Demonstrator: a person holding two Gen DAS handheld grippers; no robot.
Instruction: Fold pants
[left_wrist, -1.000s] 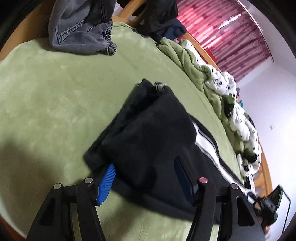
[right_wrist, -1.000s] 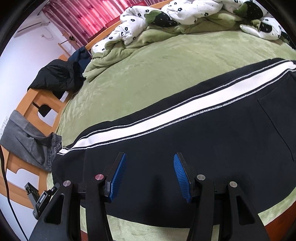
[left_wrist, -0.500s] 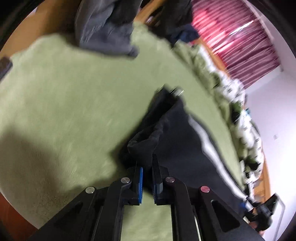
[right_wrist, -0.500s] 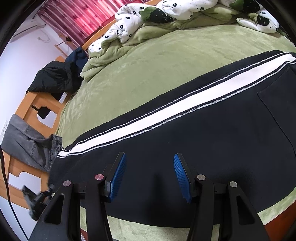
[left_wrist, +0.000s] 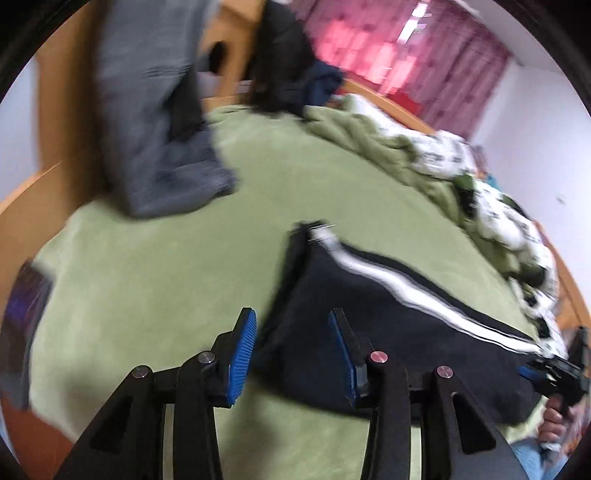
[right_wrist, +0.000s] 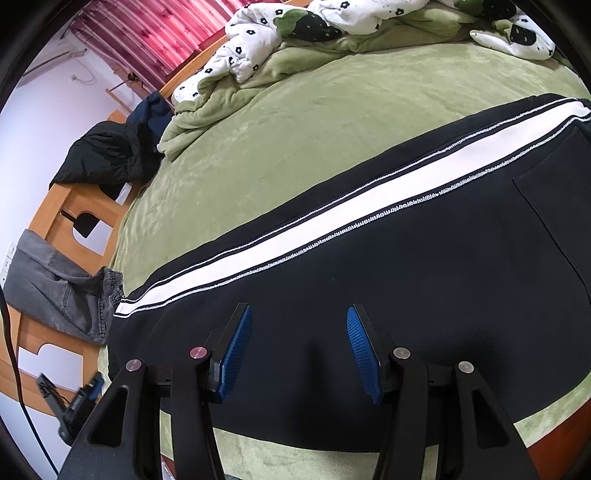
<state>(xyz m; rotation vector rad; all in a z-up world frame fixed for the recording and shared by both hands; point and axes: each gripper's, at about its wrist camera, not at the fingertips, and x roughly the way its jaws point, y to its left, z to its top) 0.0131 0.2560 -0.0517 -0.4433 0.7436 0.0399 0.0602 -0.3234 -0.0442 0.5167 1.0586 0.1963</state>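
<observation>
The black pants (right_wrist: 406, 277) with a white side stripe (right_wrist: 332, 218) lie flat across the green bed cover (right_wrist: 295, 122). My right gripper (right_wrist: 299, 343) hovers open just above their near edge, with nothing between its pads. In the blurred left wrist view, the leg end of the pants (left_wrist: 369, 314) lies flat, and the stripe (left_wrist: 399, 284) runs up to the hem. My left gripper (left_wrist: 291, 347) is raised over that end. Its jaws are opening and the pads do not press on the cloth. The right gripper (left_wrist: 554, 373) shows at the far right, held by a hand (left_wrist: 554, 424).
Grey jeans (left_wrist: 166, 147) hang over the wooden bed frame (right_wrist: 62, 206) onto the cover. A dark jacket (right_wrist: 107, 155) lies at the frame's corner. A green blanket (right_wrist: 207, 110) and a white flowered quilt (right_wrist: 295, 44) are heaped along the far side.
The left gripper shut on the folded-over leg end, then let go, rose and rolled. The leg end now lies flat with its stripe showing. The right gripper has not moved.
</observation>
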